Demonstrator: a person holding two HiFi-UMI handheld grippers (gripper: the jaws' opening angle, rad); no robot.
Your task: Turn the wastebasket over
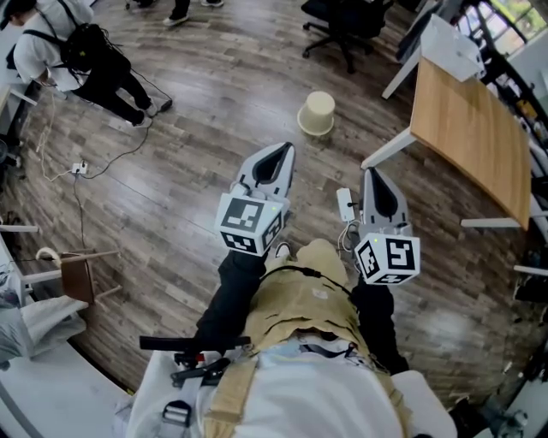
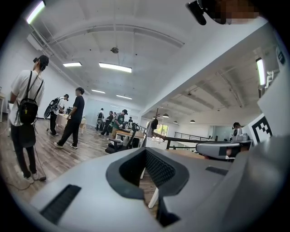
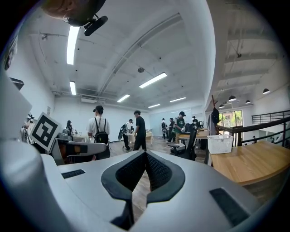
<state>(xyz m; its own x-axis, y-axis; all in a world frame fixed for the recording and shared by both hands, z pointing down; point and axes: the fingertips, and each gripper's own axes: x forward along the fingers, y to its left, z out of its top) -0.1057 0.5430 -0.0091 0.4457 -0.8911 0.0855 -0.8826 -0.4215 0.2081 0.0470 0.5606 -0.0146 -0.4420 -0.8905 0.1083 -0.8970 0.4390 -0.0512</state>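
The cream wastebasket (image 1: 317, 113) stands on the wooden floor ahead of me, its wider end down and its narrower flat end up. My left gripper (image 1: 286, 148) is held level, shut and empty, with its tips well short of the basket and to its lower left. My right gripper (image 1: 370, 172) is also shut and empty, lower right of the basket. Neither touches it. In the left gripper view my left gripper (image 2: 146, 149) shows its jaws closed together, and my right gripper (image 3: 145, 153) shows the same in the right gripper view. Neither gripper view shows the basket.
A wooden-topped table (image 1: 471, 137) on white legs stands close on the right, with a white crate (image 3: 219, 144) on it. A black office chair (image 1: 347, 26) is beyond the basket. A person (image 1: 77, 60) crouches at the far left by floor cables (image 1: 81, 167). Other people (image 3: 99, 131) stand further off.
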